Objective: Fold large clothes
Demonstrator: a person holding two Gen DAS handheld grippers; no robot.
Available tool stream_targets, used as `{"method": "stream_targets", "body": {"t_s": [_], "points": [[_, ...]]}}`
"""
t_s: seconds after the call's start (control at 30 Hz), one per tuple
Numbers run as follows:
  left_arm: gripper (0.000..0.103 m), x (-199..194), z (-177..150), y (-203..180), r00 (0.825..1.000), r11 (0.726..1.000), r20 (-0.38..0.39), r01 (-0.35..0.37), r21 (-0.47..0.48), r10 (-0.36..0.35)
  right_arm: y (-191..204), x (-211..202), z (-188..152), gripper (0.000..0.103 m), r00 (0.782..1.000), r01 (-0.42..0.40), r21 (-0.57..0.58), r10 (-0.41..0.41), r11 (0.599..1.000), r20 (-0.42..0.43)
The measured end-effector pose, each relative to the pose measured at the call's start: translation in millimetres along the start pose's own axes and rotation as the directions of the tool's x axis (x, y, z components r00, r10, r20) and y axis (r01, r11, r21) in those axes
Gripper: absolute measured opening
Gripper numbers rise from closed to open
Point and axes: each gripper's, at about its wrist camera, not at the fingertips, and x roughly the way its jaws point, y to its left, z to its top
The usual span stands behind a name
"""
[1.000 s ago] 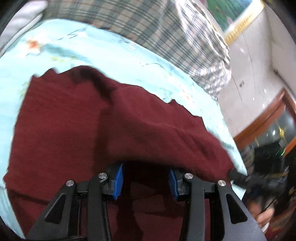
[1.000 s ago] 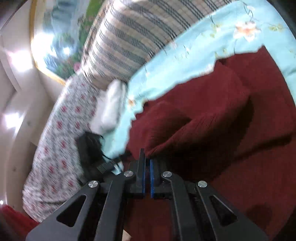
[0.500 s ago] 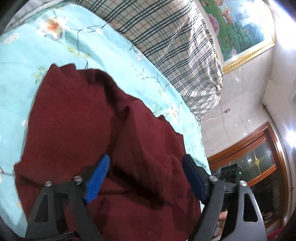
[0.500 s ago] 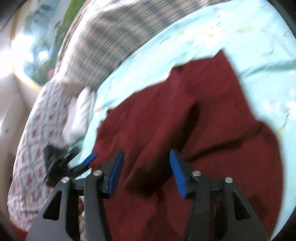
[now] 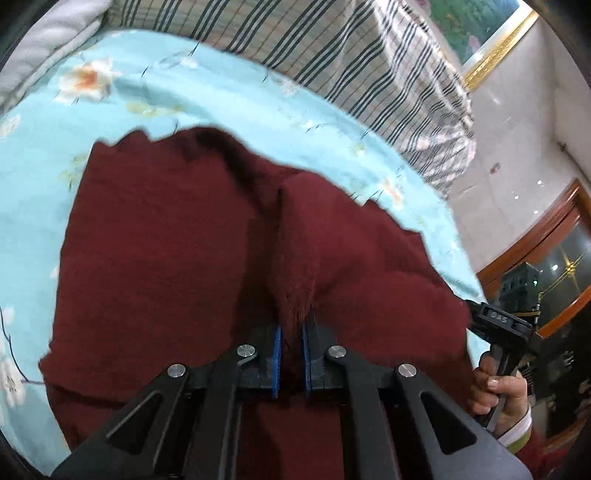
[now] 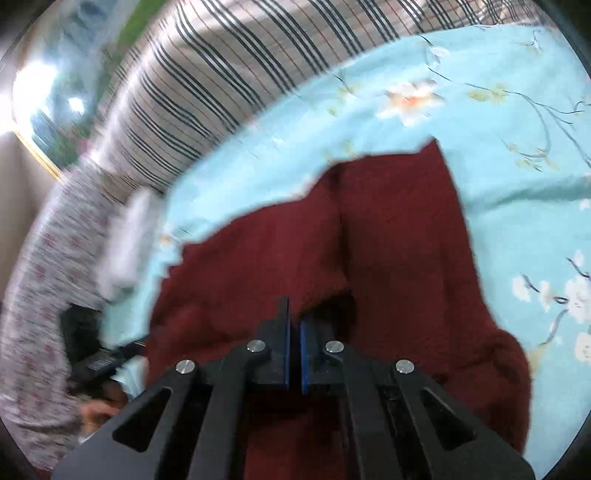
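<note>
A dark red knitted garment [image 5: 177, 266] lies spread on a bed covered by a light blue flowered sheet [image 5: 207, 99], with sheet showing beyond its far edge and down both sides. A crease runs along the garment from its far edge toward the cameras, and the cloth bunches up on either side of it.

The left hand-held gripper [image 5: 291, 354] has its blue pads nearly together, and a ridge of the red fabric rises between them, pinched at the near end of the crease. The right hand-held gripper [image 6: 294, 354] is closed to a thin slit at the garment's near side; a fold of red cloth sits at its tips, but whether any fabric is actually caught between the pads cannot be told.

In the left view, the person's right hand [image 5: 495, 387] grips a black handle just off the garment's right edge. Beyond the garment's far edge, past the sheet, lies a plaid striped blanket [image 5: 332, 40], and a gold-framed picture [image 5: 491, 33] hangs on the wall behind it.
</note>
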Motion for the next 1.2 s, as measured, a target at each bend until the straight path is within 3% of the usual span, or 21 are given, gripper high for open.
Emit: {"method": "stream_targets", "body": {"t_s": [0.1, 0.17, 0.27, 0.33, 0.43, 0.5, 0.63, 0.7, 0.77, 0.83, 0.9, 1.2], "points": [[0.008, 1.9, -9.1, 0.3, 1.000, 1.000, -0.011, -0.006, 0.005, 0.006, -14.3, 1.1, -2.1, 0.004, 1.000, -0.012, 0.066, 0.013, 0.998, -0.022], [0.008, 0.2, -11.7, -4.5, 1.000, 1.000, -0.011, -0.008, 0.023, 0.009, -9.9, -9.4, -0.9, 0.007, 1.000, 0.020, 0.066, -0.019, 0.998, -0.008], [0.010, 2.2, -12.0, -9.9, 1.000, 0.999, -0.013, -0.028, 0.043, 0.028, 17.3, -36.3, -0.5, 0.009, 0.993, 0.059, -0.016, -0.057, 0.998, 0.103], [0.011, 3.1, -13.6, -11.5, 0.999, 0.998, -0.014, -0.035, 0.047, 0.036, 38.0, -42.9, -0.9, 0.009, 0.991, 0.017, -0.093, -0.004, 0.995, 0.133], [0.012, 4.8, -14.2, -10.3, 0.998, 0.997, -0.016, -0.051, 0.051, 0.052, 50.8, -17.3, -6.0, 0.011, 0.999, -0.029, -0.151, 0.034, 0.988, 0.030], [0.017, 5.4, -15.4, -6.4, 0.998, 0.997, -0.017, -0.067, 0.048, 0.068, 38.2, 12.6, -9.6, 0.011, 0.994, 0.077, -0.141, -0.087, 0.987, -0.064], [0.019, -0.4, -15.3, -4.7, 0.998, 0.998, -0.023, -0.052, 0.029, 0.053, 15.0, 8.0, -9.7, 0.011, 0.998, 0.014, -0.022, -0.015, 1.000, -0.061], [0.030, -12.4, -18.6, -6.5, 0.998, 0.998, -0.006, -0.059, 0.035, 0.059, 19.3, -13.7, -11.2, 0.013, 1.000, -0.001, -0.031, 0.001, 1.000, -0.013], [0.034, -28.0, -24.6, -6.5, 0.998, 0.998, 0.010, -0.059, 0.030, 0.058, 20.5, -30.3, -15.0, 0.024, 1.000, -0.020, -0.048, 0.021, 0.999, 0.010], [0.041, -42.3, -31.1, -5.0, 0.998, 0.998, 0.019, -0.060, 0.025, 0.060, 20.6, -51.4, -21.4, 0.043, 0.999, -0.029, -0.060, 0.031, 0.998, 0.031], [0.060, -60.1, -41.6, -2.3, 0.997, 0.997, 0.036, -0.074, 0.010, 0.073, 16.9, -66.3, -29.6, 0.045, 0.999, -0.026, -0.064, 0.029, 0.998, 0.040], [0.078, -131.6, -102.5, 37.6, 0.986, 0.985, 0.049, -0.158, -0.074, 0.162, -46.5, -126.3, -70.8, 0.046, 0.997, 0.059, -0.014, -0.058, 0.998, 0.058]]}}
